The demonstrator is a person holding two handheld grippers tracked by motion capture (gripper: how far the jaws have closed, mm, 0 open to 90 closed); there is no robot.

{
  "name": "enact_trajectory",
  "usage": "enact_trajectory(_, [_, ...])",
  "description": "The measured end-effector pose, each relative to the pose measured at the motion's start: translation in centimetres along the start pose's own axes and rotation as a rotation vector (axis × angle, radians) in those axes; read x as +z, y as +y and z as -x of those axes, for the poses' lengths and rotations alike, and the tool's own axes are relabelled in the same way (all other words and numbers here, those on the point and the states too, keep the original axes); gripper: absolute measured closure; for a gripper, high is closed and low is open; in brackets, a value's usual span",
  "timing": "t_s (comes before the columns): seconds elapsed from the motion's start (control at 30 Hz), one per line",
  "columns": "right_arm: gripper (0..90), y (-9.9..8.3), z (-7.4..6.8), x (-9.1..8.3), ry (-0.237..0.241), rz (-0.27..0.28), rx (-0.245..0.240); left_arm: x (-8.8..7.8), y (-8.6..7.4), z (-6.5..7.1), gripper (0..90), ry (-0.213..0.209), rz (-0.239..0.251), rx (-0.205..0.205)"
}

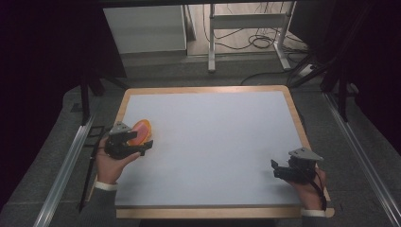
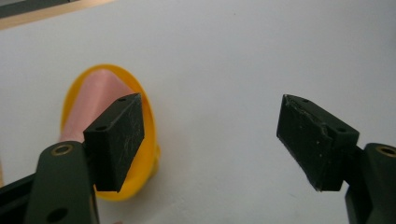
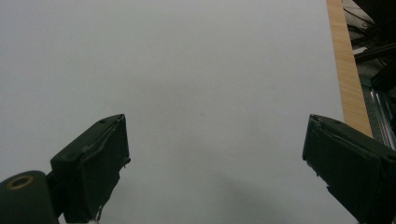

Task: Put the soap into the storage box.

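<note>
A small orange-yellow dish [image 1: 142, 129] with a pink inside lies on the white table top [image 1: 213, 132] near its left edge. My left gripper [image 1: 144, 141] hovers just in front of the dish, held from below by a hand. In the left gripper view its jaws stand wide apart with nothing between them [image 2: 210, 135], and the dish [image 2: 79, 107] sits behind the left jaw. My right gripper [image 1: 275, 169] rests near the table's front right corner. It is open [image 3: 215, 154] over bare white surface.
The table has a wooden rim [image 1: 203, 89], also seen along the right side in the right gripper view [image 3: 348, 79]. Metal rails [image 1: 66, 165] run along both sides of the table. A desk frame and cables [image 1: 246, 38] stand behind it.
</note>
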State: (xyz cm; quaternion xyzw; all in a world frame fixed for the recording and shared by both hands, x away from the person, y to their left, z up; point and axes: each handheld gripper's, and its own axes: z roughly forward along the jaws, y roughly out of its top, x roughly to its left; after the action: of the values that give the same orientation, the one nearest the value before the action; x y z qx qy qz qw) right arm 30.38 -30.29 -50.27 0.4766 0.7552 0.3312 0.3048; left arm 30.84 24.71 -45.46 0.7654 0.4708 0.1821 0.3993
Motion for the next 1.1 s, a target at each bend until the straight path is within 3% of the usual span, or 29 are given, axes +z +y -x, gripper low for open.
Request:
enact_trajectory(0.1, [6.9, 0.0, 0.0, 0.0, 0.001, -0.001, -0.003, -0.5, -1.0, 0.4, 25.1, 0.03, 0.027, -0.005])
enact_trajectory(0.23, [6.9, 0.0, 0.0, 0.0, 0.0, -0.001, -0.002, -0.9, -2.9, 0.9, 25.4, 0.003, 0.054, -0.045])
enact_trajectory(0.4, [6.8, 0.0, 0.0, 0.0, 0.0, -0.002, -0.003, -0.5, -4.8, 0.8, 25.6, -0.009, 0.038, -0.076])
enact_trajectory(0.47, [6.8, 0.0, 0.0, 0.0, -0.001, -0.002, -0.003, 0.0, -6.2, 0.5, 25.7, -0.04, 0.027, -0.089])
enact_trajectory(0.57, [6.9, 0.0, -0.1, 0.1, 0.001, -0.003, -0.004, 0.0, -6.6, 0.3, 25.8, -0.03, 0.019, -0.092])
enact_trajectory(0.6, [6.9, 0.0, -0.1, 0.2, 0.001, -0.004, -0.006, 0.0, -6.8, 0.0, 25.8, -0.049, 0.022, -0.105])
enact_trajectory(0.73, [6.8, 0.0, -0.3, 0.4, 0.006, -0.011, -0.012, 0.3, -7.4, 0.1, 25.6, -0.055, -0.002, -0.109])
enact_trajectory(0.9, [6.9, 0.0, -0.3, 0.3, 0.006, -0.007, -0.01, 0.4, -7.5, 0.1, 25.7, -0.056, -0.001, -0.122])
enact_trajectory(1.0, [6.9, 0.1, -0.2, 0.2, 0.006, -0.001, -0.01, 0.4, -7.5, 0.1, 25.9, -0.034, -0.005, -0.121])
enact_trajectory(1.1, [6.9, 0.1, -0.2, 0.2, 0.005, 0.002, -0.009, 0.3, -7.4, 0.0, 25.9, -0.044, -0.009, -0.124])
